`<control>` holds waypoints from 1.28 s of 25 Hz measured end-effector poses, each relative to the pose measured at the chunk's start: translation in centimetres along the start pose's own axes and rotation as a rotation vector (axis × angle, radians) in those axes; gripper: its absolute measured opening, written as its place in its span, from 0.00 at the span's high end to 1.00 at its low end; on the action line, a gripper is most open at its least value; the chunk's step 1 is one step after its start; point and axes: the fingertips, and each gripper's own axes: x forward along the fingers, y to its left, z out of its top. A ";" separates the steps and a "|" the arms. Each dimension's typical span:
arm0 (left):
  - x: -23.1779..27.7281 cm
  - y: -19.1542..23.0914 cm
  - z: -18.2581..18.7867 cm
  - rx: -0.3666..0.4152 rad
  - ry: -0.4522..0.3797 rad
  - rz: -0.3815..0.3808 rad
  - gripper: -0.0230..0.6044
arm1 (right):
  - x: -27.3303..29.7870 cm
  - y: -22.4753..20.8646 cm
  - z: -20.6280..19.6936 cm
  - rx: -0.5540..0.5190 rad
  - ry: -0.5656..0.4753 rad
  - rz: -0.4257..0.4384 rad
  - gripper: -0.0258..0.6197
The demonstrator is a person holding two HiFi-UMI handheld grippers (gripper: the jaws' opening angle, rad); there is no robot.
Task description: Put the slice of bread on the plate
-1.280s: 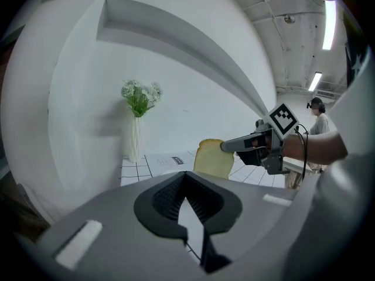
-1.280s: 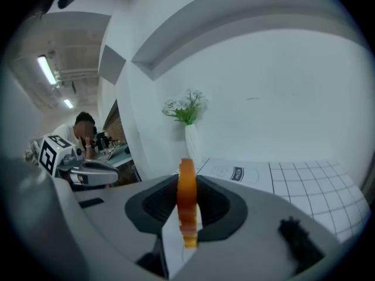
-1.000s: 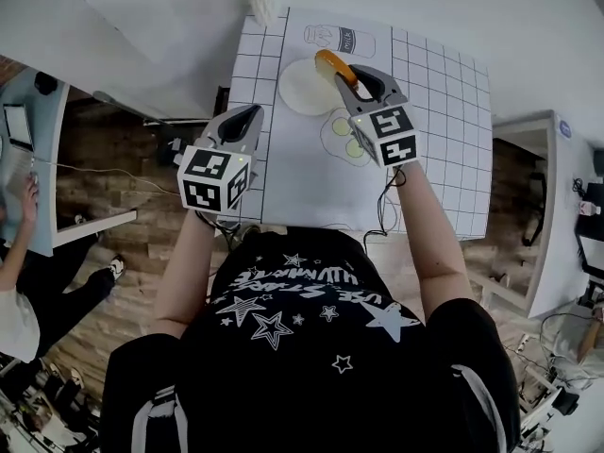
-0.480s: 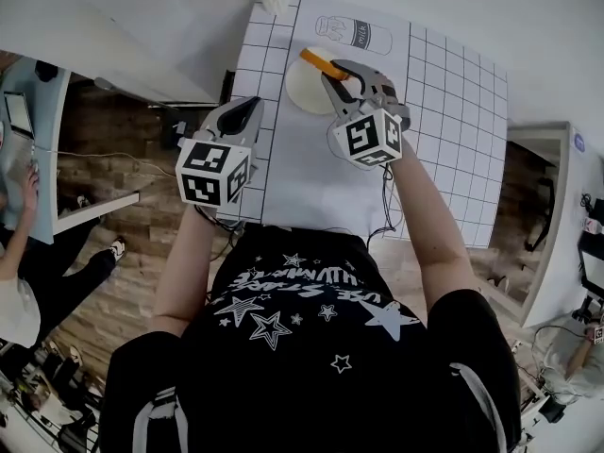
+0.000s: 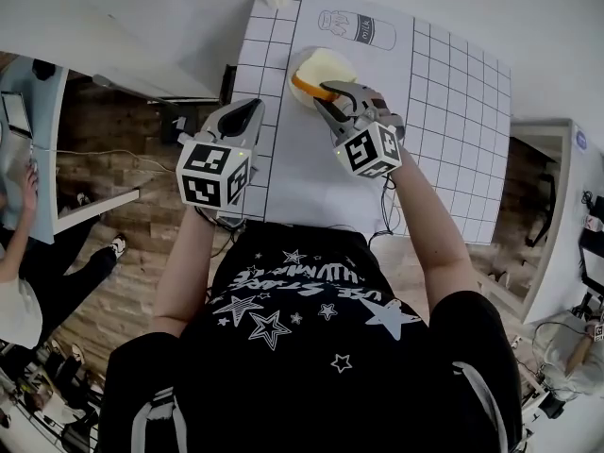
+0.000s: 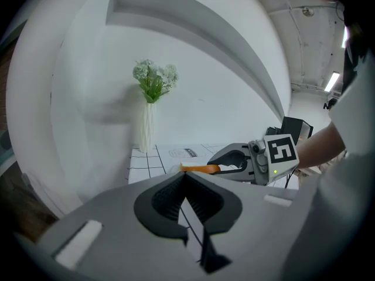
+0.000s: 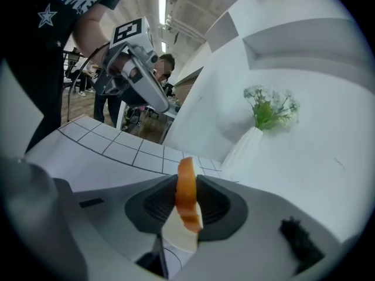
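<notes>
Hanging back at the near left edge of the sheet, our left gripper [image 5: 247, 111] has its jaws pressed together on nothing. We judge it is parked there only to keep clear, since one tool is enough for this job.

Further right and farther off sits the white plate [image 5: 294, 62]. The slice of bread [image 5: 327, 66] lies low over it, pale face up, covering most of it. Whether it already rests on the plate we cannot tell.

Our right gripper [image 5: 326, 92] is clamped on the slice's near, orange-crusted edge. In its own view the crust stands edge-on between the dark ribbed pads [image 7: 161, 201]. Those jaws have just been opening a little, with the bread between them and the pads on it, which we read as the start of letting go. Holding by the crust keeps the soft crumb unsquashed and lets the slice go down flat.

The work surface is a gridded sheet [image 5: 453, 111] with a milk bottle drawing [image 5: 357, 28] printed just beyond the plate. A white vase of green flowers [image 6: 149, 124] stands at the sheet's far left corner, against a plain white wall [image 6: 234, 92].

Around the table we see a wooden floor [image 5: 113, 243]. Another person [image 5: 14, 300] is at a desk far to the left, and more furniture stands to the right.
</notes>
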 end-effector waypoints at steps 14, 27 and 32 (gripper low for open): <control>-1.6 0.6 -1.1 0.012 0.019 -0.020 0.95 | 2.3 5.0 -2.1 0.051 0.156 0.087 0.75; -4.4 0.7 -0.4 0.039 -0.023 -0.055 0.95 | -0.2 3.2 -0.3 0.177 0.191 -0.076 0.75; -6.2 0.6 0.2 0.059 -0.059 -0.097 0.95 | -2.8 2.5 2.6 0.295 0.148 -0.182 0.75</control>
